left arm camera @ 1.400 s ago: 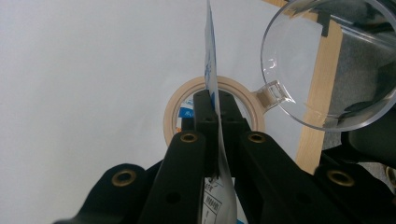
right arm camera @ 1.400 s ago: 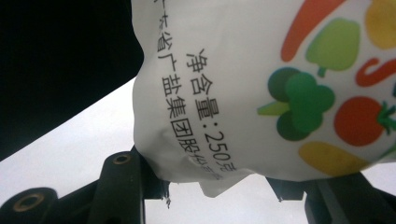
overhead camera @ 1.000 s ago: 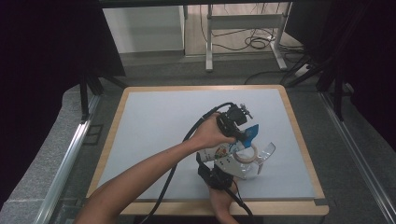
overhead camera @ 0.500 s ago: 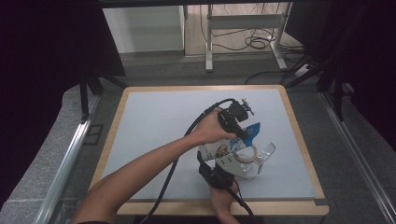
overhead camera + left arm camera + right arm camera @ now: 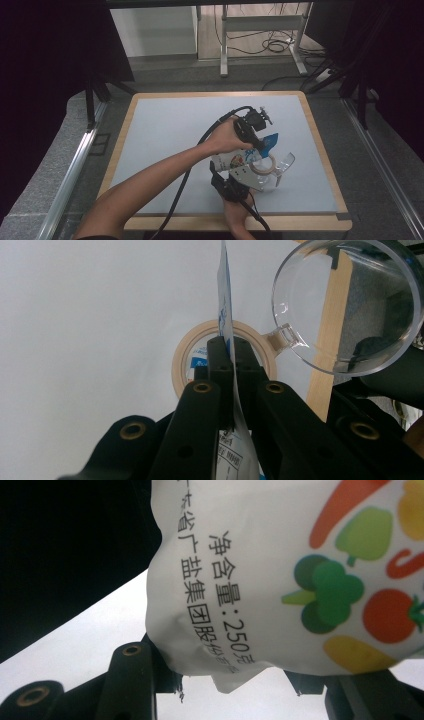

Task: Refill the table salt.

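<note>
A white pouch point(image 5: 231, 161) printed with vegetables and black text hangs over the table, held by both grippers. My left gripper point(image 5: 261, 146) point(image 5: 228, 346) is shut on its thin blue-and-white top edge point(image 5: 223, 300). Right under that edge is the beige rim of a clear jar point(image 5: 182, 357) point(image 5: 265, 170), with its clear flip lid point(image 5: 345, 305) point(image 5: 287, 161) swung open to the side. My right gripper point(image 5: 239, 170) point(image 5: 225, 682) comes in from the near edge. Its jaws stand half wide and press on the pouch's lower body point(image 5: 280, 580).
The pale blue table top point(image 5: 165, 130) has a wooden border point(image 5: 320, 145) close to the right of the jar. Black cables trail from both grippers toward the near edge. Dark curtains and metal frame legs stand beyond the table.
</note>
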`<state>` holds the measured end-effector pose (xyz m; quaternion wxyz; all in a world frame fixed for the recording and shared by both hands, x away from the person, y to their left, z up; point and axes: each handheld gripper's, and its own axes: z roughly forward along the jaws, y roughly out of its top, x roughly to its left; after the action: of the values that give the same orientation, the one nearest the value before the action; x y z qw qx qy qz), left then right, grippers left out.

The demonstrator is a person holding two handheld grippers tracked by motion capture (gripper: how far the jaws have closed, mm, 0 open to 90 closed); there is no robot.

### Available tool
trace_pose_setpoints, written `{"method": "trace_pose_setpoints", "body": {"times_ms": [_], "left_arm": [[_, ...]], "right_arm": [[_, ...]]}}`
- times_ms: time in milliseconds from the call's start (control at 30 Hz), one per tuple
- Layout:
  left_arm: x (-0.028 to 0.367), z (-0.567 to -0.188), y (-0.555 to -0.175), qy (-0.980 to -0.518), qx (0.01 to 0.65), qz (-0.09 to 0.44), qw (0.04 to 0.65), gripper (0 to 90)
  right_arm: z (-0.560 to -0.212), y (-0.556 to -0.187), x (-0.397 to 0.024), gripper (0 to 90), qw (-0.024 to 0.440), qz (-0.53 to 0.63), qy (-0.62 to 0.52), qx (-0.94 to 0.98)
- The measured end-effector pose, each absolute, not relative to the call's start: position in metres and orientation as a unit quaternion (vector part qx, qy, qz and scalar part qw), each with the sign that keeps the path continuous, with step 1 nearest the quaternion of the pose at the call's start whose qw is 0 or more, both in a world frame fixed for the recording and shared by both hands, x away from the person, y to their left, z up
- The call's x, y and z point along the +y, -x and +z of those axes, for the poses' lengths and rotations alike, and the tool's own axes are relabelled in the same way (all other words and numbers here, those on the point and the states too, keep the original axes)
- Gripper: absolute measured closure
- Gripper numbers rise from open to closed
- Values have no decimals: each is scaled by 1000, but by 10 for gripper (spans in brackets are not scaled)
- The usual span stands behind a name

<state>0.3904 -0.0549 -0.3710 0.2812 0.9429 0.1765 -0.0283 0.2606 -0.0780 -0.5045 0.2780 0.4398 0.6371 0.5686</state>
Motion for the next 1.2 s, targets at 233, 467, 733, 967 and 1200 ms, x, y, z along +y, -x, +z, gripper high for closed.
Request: {"method": "trace_pose_setpoints", "body": {"times_ms": [233,467,733,967,1200], "left_arm": [[-54,-370,-390,-942,177,-29,282,900],[-57,-370,-390,-942,176,-30,284,900],[-60,-369,-390,-942,175,-30,283,900],[-61,-368,-389,-943,173,-27,282,900],[-61,-368,-390,-942,174,-27,284,900]], "right_arm": [[-504,-260,-78,504,284,567,-436,639],[-502,-260,-79,504,282,569,-439,635],[-501,-261,-80,506,282,570,-441,633],[-500,-261,-80,507,284,571,-442,631],[-499,-262,-81,508,286,570,-440,633]]}}
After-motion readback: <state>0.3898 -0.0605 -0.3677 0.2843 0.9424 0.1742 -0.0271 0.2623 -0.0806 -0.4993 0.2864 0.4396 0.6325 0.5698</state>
